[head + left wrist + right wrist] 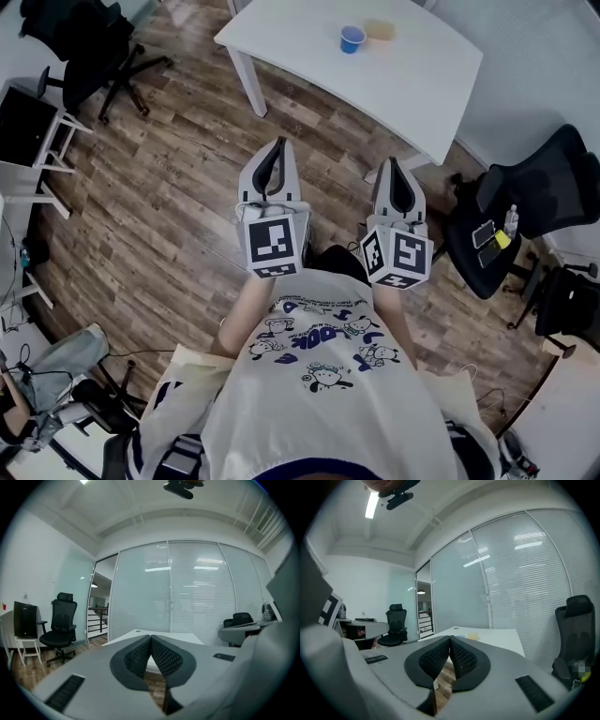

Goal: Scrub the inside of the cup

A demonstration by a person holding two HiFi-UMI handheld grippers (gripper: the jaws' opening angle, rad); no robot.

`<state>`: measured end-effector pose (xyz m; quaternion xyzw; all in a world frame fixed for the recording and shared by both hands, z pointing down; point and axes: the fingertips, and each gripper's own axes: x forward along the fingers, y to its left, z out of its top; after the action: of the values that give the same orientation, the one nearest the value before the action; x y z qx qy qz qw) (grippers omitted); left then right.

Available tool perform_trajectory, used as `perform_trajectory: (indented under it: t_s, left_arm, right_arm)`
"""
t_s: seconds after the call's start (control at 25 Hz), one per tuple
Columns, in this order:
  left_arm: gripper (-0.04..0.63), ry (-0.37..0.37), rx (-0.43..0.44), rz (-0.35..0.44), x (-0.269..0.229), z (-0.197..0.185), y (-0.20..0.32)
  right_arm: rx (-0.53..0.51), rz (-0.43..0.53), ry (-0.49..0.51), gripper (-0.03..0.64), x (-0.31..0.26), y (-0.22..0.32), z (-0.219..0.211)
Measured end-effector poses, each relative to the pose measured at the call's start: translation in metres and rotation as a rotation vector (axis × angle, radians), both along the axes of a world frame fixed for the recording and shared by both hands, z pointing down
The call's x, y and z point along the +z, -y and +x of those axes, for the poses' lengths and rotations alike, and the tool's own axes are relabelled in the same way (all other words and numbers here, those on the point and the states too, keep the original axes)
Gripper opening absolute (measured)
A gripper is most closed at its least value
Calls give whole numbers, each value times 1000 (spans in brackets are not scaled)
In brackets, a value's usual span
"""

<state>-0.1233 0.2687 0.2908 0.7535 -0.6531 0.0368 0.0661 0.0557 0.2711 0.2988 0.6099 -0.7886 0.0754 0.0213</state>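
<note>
The blue cup (352,38) stands upright on the white bench (281,42) at the top centre of the head view. A pale yellow sponge (380,29) lies just beside it, toward the upper right. Neither is touched by anything.

Well apart from the bench, lower in the frame and over the wood-plank floor (159,197), the person holds both tools out in front of a white printed shirt (319,384). The left hand-held gripper (277,142) sits at centre left and the right hand-held gripper (392,162) at centre right, side by side, both pointing up the frame toward the bench.

In the left gripper view, the left hand-held gripper (150,637) has its ribbed black pads pressed together at the tips with nothing between them. The right hand-held gripper (450,638) is closed and empty in the same way. The bench top shows beyond each pair of jaws.

A black office chair (89,47) stands at upper left, and another (548,183) at the right edge.
</note>
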Motion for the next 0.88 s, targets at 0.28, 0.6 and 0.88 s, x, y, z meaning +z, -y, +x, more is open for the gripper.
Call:
perform_trajectory:
  t_s: [0.28, 0.6, 0.88]
  left_arm:
    - [26, -2, 9, -24, 9, 0, 20]
    - [26, -5, -1, -50, 14, -3, 48]
    - [26, 13, -17, -52, 17, 2, 81]
  right_arm:
    - [9, -12, -8, 28, 4, 19, 3]
    - [8, -27, -10, 28, 8, 44, 6]
    - [-1, -33, 4, 28, 14, 83, 14]
